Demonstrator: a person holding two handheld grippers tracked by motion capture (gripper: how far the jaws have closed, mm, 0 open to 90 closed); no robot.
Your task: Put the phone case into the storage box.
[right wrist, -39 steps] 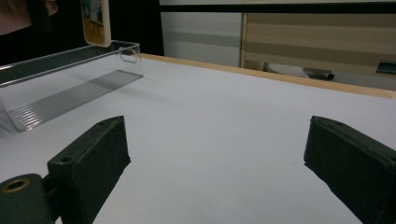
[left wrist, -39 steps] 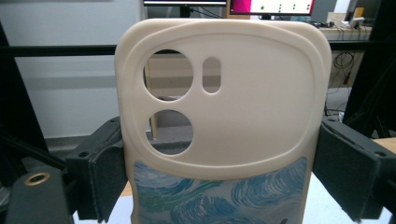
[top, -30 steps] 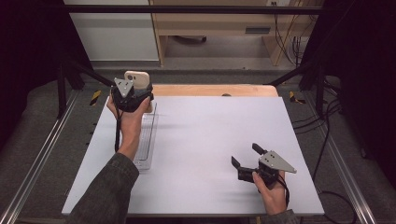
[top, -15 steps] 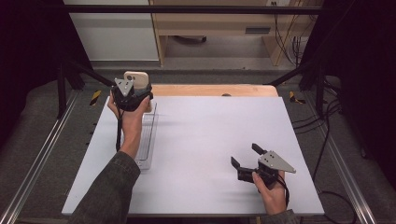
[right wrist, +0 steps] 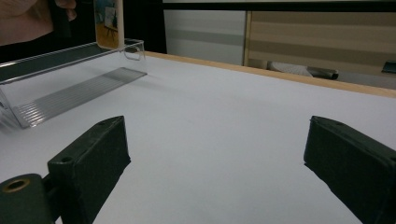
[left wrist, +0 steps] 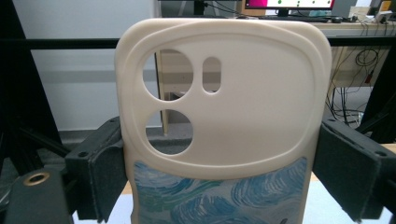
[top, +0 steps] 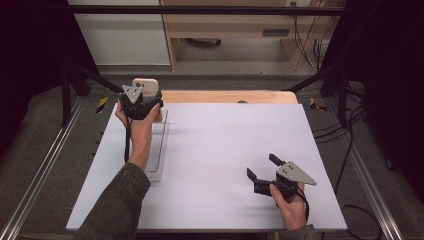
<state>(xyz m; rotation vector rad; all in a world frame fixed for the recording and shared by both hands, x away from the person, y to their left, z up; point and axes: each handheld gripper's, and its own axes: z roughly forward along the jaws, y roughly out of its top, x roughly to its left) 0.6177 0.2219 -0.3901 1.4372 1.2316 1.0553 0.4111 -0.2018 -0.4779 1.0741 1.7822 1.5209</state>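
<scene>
High view puts the left gripper (top: 141, 104) at ten o'clock, jaws clamped on the cream phone case (top: 145, 85) above the clear tray's (top: 159, 150) far end; the right gripper (top: 262, 174) rests gaping at five o'clock. Tilting could catch the case on the tray wall

Lab or test room, not a home; white desk (top: 215, 150) boxed in by a black metal frame (top: 210, 9) with rails (top: 30, 190) alongside; loose cables (top: 345, 150) trailing over grey carpet (top: 65, 125); yellow-black tape marks (top: 101, 104); plain wooden bench (top: 225, 25) behind; monitor (left wrist: 289, 3) on a far worktop.
</scene>
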